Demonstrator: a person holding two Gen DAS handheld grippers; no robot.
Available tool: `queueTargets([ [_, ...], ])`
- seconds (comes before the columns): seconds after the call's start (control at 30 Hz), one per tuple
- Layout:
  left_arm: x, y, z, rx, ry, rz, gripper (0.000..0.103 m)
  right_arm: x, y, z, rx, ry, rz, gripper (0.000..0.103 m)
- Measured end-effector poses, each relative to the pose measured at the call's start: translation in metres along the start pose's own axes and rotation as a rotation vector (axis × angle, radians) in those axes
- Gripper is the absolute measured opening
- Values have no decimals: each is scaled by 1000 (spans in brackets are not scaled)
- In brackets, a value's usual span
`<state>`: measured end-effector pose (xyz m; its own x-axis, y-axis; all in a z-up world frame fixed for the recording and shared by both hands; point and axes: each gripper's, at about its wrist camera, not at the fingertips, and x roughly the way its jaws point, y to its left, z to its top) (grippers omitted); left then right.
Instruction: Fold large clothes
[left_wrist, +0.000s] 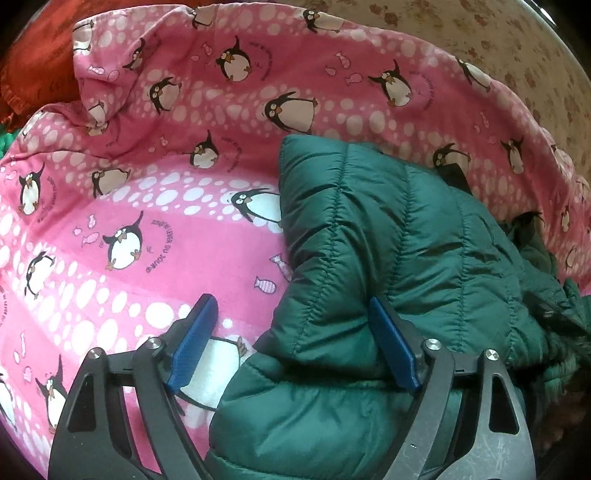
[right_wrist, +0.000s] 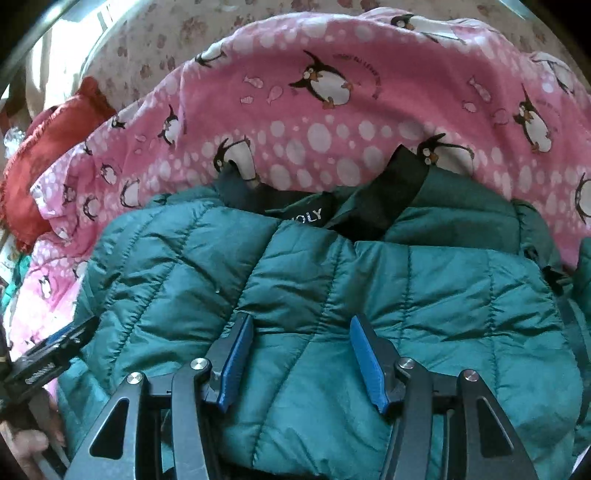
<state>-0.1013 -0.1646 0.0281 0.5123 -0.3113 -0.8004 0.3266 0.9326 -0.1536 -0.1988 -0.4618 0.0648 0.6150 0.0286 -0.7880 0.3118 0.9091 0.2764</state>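
Green quilted jacket (right_wrist: 332, 295) lies on a pink blanket (left_wrist: 129, 229) printed with penguins and white dots; in the right wrist view it fills the near half of the frame, collar end far, with a dark lining and a label (right_wrist: 306, 216) partly readable at the neck. A black strap (right_wrist: 399, 192) runs up from the collar onto the blanket. In the left wrist view the jacket (left_wrist: 388, 240) sits at the right, its left edge folded up into a raised puffy ridge, with bare blanket to the left of it. Left gripper (left_wrist: 295, 343): tongs wide apart, blue pads (left_wrist: 195, 339) visible; left finger is over the blanket, right finger is against the jacket's padded fabric, nothing clamped between them. Right gripper (right_wrist: 301, 360): tongs apart, both fingers low over the middle of the jacket, fabric showing in the gap; cannot tell whether the tips touch the fabric, no pinch seen. The left gripper (right_wrist: 51, 354) also shows at the near left edge of the right wrist view, at the jacket's left border, with part of a hand (right_wrist: 26, 443) below it. Outward: a red cushion (right_wrist: 48, 155) with a frilled edge lies at the far left, touching the blanket. Beyond the blanket, a cream sheet (left_wrist: 498, 48) with a brown floral print covers the far surface.
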Motion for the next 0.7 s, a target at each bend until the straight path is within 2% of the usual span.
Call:
queueTargets([
  [0.1, 0, 1, -1, -2, -5, -2, 85, -32, -19, -4, 62, -59, 23, 53],
  [0.17, 1, 0, -1, 2, -6, 1, 86, -55, -37, -10, 95, -102, 2, 53],
  [0.2, 2, -1, -2, 5, -6, 5, 86, -59, -42, -12, 93, -101, -34, 53],
  [0.27, 2, -4, -3, 16, -11, 13, 87, -54, -53, -21, 64, -45, -133, 53],
  [0.3, 2, -5, -3, 21, -12, 13, 87, -47, -58, -27, 60, -15, -141, 53],
  [0.4, 2, -3, -3, 14, -12, 0, 87, -41, -70, -43, 99, -52, -79, 53],
  [0.53, 3, 0, -3, 0, -8, -18, 87, -41, -67, -47, 81, -66, -102, 53],
  [0.7, -6, 3, -3, -27, -17, -26, 87, -38, -69, -45, 94, -71, -84, 53],
])
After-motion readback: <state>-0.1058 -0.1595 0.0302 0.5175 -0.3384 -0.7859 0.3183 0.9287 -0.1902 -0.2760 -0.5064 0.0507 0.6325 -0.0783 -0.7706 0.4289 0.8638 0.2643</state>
